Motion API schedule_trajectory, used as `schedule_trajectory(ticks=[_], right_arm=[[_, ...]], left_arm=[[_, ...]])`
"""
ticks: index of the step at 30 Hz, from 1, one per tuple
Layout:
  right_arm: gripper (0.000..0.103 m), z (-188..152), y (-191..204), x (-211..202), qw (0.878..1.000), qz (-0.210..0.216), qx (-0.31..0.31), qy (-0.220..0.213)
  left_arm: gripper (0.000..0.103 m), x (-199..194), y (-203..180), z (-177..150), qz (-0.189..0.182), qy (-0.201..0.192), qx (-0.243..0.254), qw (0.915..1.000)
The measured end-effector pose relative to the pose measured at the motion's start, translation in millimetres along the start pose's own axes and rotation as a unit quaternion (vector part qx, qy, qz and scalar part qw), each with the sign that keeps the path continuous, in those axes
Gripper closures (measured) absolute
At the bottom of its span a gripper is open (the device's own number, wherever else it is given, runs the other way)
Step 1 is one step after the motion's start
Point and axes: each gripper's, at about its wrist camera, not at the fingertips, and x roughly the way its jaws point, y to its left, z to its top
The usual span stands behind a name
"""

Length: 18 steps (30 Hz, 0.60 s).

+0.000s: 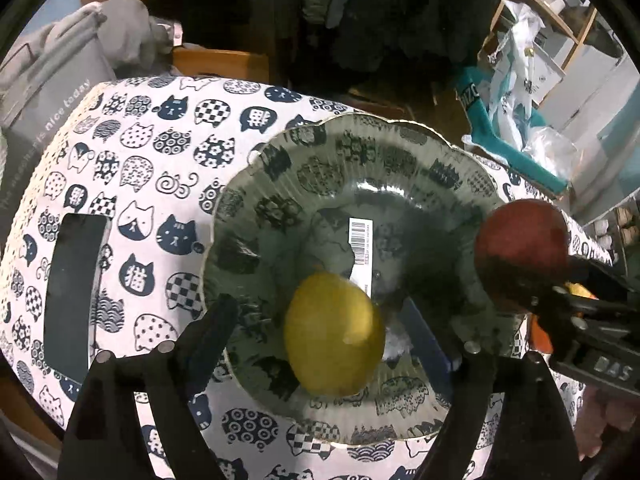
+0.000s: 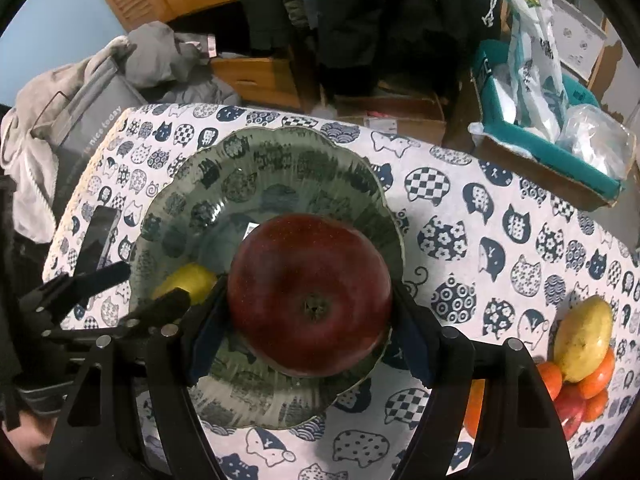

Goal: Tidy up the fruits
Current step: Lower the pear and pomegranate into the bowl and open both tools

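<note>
W/ my right hand-held gripper (image 2: 310, 312) clamped on the dark red apple (image 2: 309, 294), I'd lower it gently into the ribbed green glass plate (image 2: 280, 152) beside the yellow lemon (image 1: 334, 334), which my left hand-held gripper (image 1: 332, 332), jaws wide & holding nothing, straddles w/o touching.

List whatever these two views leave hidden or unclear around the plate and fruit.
- Right wrist view: the lemon is partly behind the left gripper.
- Right wrist view: the fruit pile is cut by a finger and the frame edge.
- Left wrist view: the barcode label under the plate is too blurred to read.
</note>
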Motion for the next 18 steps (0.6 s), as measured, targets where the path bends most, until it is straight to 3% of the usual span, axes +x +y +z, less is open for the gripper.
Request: schedule_trajectory(ticks=[18], right_arm=[[0.026, -9.0, 14.2, 29.1, 0.998, -0.016, -0.022, 0.05]], left_arm=[[0.017, -14.1, 43.3, -7.7, 0.016, -0.001, -0.058, 0.9982]])
